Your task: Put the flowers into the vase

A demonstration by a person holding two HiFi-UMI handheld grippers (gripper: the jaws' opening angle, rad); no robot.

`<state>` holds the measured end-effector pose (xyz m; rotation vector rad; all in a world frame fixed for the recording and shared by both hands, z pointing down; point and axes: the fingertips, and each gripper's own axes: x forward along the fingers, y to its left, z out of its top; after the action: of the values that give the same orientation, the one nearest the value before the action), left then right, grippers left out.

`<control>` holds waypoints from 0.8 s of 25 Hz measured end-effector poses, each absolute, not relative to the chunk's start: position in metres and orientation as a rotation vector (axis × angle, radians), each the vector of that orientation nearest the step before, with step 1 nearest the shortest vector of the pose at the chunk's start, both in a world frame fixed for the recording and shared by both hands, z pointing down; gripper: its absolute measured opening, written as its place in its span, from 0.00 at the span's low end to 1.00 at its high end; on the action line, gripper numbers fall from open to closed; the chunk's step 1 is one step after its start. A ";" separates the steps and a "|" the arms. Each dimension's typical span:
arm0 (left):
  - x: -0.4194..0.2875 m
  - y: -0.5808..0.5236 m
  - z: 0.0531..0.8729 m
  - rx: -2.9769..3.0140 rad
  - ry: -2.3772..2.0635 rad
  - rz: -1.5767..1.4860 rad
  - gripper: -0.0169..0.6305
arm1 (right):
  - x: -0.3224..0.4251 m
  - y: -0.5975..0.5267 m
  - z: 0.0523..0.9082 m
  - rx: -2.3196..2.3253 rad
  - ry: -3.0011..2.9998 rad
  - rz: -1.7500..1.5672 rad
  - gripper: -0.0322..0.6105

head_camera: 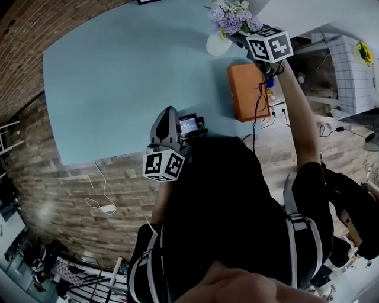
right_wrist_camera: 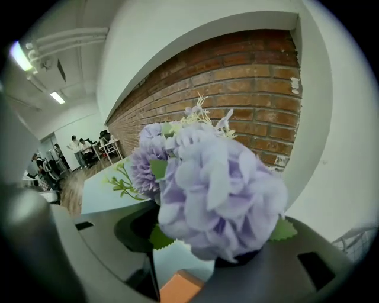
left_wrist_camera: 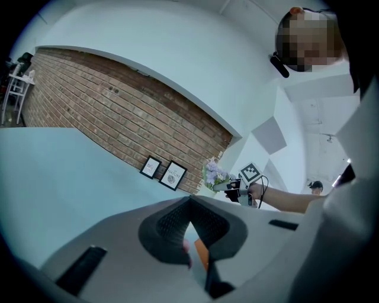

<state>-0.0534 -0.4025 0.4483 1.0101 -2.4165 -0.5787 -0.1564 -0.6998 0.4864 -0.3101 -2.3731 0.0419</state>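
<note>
A bunch of lilac flowers (head_camera: 232,16) stands over the white vase (head_camera: 218,44) at the far edge of the light blue table (head_camera: 118,77). My right gripper (head_camera: 244,36) is right beside the bunch, marker cube toward me. In the right gripper view the flowers (right_wrist_camera: 207,189) fill the space in front of my right gripper (right_wrist_camera: 192,234); its jaws stand apart and their tips are hidden behind the blooms. My left gripper (head_camera: 167,127) hovers at the table's near edge, far from the vase. In its own view the left gripper (left_wrist_camera: 190,201) has its tips together, with nothing held.
An orange box (head_camera: 249,92) lies on the table just in front of the vase. A small dark device (head_camera: 190,125) sits by the left gripper. Two framed pictures (left_wrist_camera: 163,171) lean on the brick wall behind the table. A white cable (head_camera: 100,195) hangs off the near edge.
</note>
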 end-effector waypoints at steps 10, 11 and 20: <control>-0.055 -0.421 0.442 1.071 -2.416 -0.586 0.07 | -0.096 -0.720 0.504 -0.433 -2.049 -0.066 0.40; -0.054 -0.417 0.445 1.069 -2.410 -0.584 0.07 | -0.085 -0.720 0.506 -0.439 -2.024 -0.064 0.40; -0.068 -0.405 0.457 1.136 -2.352 -0.570 0.07 | -0.033 -0.693 0.484 -0.408 -2.163 0.139 0.40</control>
<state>-0.0676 -0.4045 0.4569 1.1359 -2.3524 -0.5699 -0.0332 -0.6931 0.4844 -0.4084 -2.1632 0.1393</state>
